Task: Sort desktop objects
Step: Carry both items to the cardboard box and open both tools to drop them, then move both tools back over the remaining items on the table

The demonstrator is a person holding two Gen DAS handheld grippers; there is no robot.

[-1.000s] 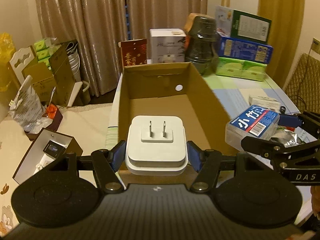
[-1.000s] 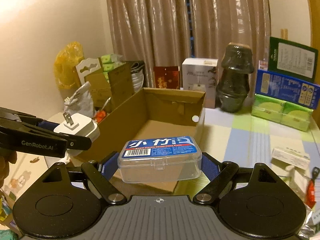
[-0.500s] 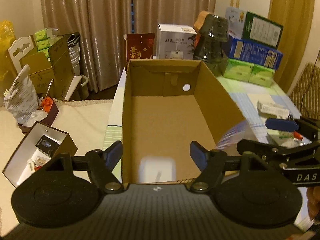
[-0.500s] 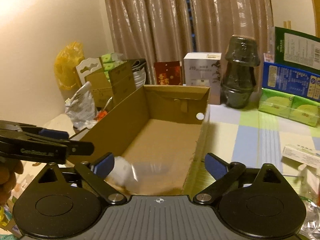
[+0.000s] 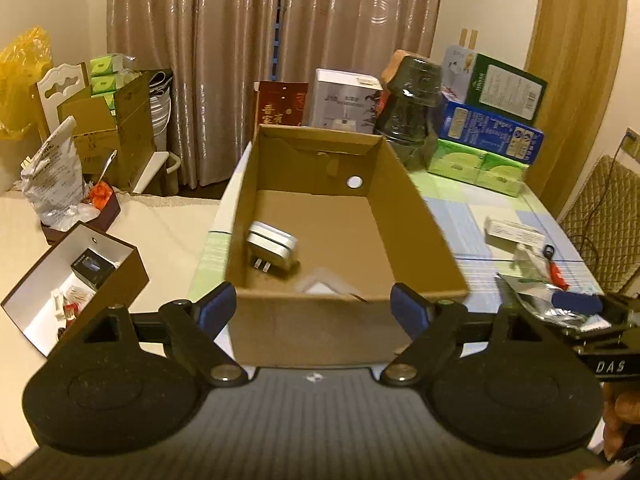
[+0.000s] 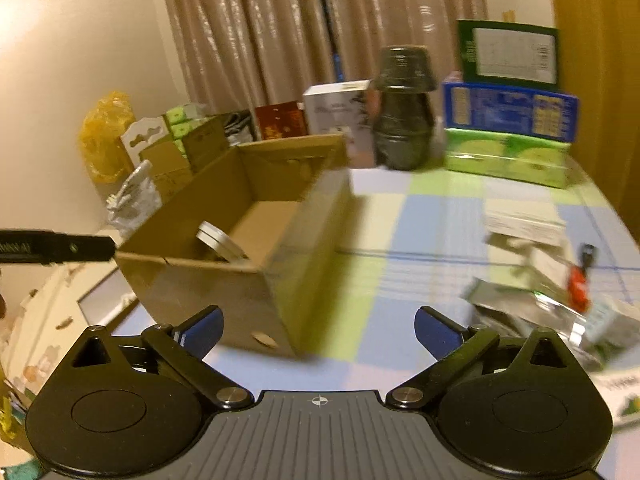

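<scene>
An open cardboard box stands on the checked table. Inside it, by the left wall, a white plug adapter lies on its side; it also shows in the right wrist view as a white adapter. A blurred pale shape sits at the box's near end. My left gripper hangs just before the box's near wall, jaws opening, nothing between them. My right gripper is over the table right of the cardboard box, jaws opening and empty.
Small items lie on the cloth at the right: a white carton, a foil packet, a red and black tool. Stacked packages and a dark wrapped pot stand behind. An open brown box sits low left.
Both grippers let go: the adapter and the clear blue-labelled case dropped into the cardboard box. Both sets of jaws spread wider. The right gripper swung right, the left drew back.
</scene>
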